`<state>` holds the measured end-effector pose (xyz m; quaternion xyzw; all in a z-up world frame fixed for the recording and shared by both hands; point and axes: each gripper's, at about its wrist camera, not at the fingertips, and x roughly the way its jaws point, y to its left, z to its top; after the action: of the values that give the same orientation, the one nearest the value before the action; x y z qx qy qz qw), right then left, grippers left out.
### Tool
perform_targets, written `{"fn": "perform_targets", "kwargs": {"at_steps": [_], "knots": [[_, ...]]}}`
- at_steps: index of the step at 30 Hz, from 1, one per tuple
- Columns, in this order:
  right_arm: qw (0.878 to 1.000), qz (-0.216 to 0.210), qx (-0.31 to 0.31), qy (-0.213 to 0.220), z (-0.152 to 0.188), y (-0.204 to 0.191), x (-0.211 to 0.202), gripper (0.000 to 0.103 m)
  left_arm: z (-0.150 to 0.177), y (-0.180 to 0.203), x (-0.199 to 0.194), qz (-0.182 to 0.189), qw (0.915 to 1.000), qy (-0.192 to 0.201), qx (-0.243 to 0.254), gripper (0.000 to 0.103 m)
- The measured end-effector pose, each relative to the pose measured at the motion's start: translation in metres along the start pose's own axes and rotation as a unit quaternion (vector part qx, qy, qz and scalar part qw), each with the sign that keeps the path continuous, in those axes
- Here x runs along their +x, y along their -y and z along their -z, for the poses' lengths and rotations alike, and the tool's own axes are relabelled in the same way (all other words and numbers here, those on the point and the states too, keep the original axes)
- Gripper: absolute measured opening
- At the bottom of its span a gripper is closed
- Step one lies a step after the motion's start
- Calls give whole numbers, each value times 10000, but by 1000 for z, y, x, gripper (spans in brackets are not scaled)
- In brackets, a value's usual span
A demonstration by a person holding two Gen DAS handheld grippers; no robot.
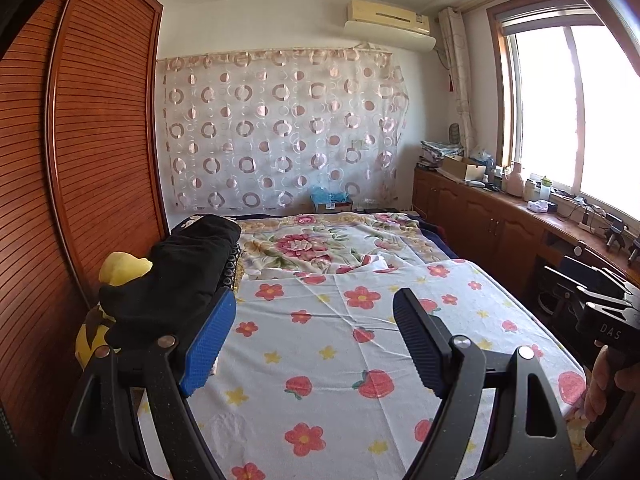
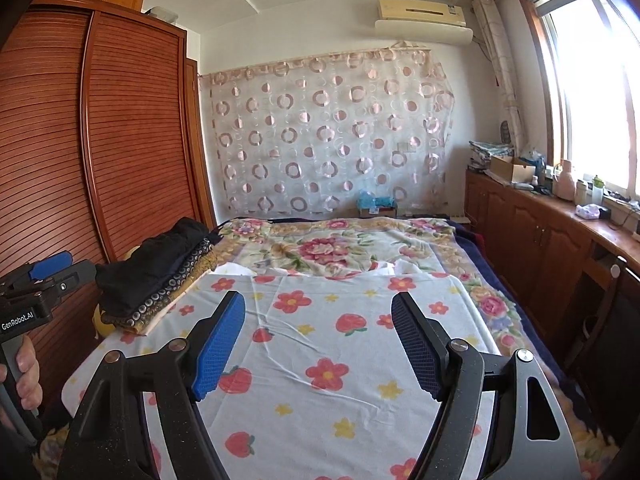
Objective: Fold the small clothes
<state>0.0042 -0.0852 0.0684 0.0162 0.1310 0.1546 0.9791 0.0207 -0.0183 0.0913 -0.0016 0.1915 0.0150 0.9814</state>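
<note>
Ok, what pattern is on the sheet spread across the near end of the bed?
White sheet printed with red flowers, strawberries and yellow stars; clearest in the right wrist view.

Your bed has a white sheet with red flowers and strawberries spread over the near half (bit wrinkly), a floral blanket behind it, and a stack of dark folded clothes along the left edge.
</note>
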Motion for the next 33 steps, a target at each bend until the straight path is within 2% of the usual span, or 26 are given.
{"fn": "perform_targets", "kwargs": {"at_steps": [33], "knots": [[10000, -59, -30, 12, 0, 36, -1, 77, 4, -3, -1, -30, 10000, -12, 10, 82]]}}
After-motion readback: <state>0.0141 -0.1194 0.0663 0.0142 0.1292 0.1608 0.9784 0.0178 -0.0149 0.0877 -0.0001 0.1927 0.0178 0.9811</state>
